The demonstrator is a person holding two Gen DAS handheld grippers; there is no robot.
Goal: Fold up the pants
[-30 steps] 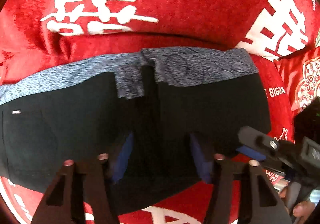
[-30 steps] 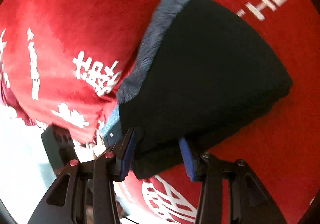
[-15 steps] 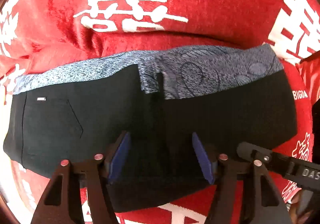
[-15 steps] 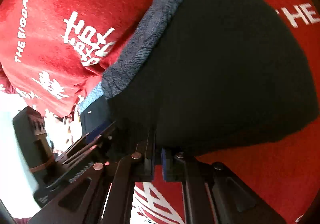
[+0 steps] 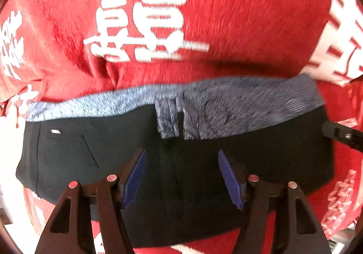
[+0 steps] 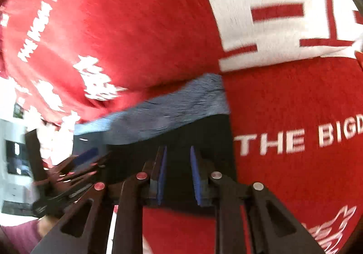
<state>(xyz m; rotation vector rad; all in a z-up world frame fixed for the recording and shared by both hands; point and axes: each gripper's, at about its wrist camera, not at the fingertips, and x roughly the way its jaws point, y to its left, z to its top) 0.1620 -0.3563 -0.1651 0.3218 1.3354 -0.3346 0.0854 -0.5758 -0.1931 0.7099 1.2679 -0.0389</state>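
Black pants [image 5: 261, 158] with a grey-blue waistband [image 5: 226, 104] lie folded on a red blanket [image 5: 249, 15]. My left gripper [image 5: 181, 154] points down over their middle, open, with the black cloth under the gap and neither blue pad pressing it. In the right wrist view the pants' end [image 6: 204, 131] shows with the waistband [image 6: 172, 104] above it. My right gripper [image 6: 178, 148] hangs over that end, its jaws opening to a narrow gap, with black cloth seen through the gap but not pinched. The left gripper's fingers [image 6: 68, 177] show blurred at the left.
The blanket [image 6: 136, 27] carries large white characters [image 5: 145, 18] and the words "THE BIGD" [image 6: 295, 138]. A person's hand [image 6: 45, 226] and a pink sleeve [image 6: 18, 238] hold the left gripper. A pale floor and dark furniture show at the far left.
The left jaws spread wider and let go of the cloth. The right gripper shut at the pants' end, then rolled and pulled back, and now stands slightly parted.
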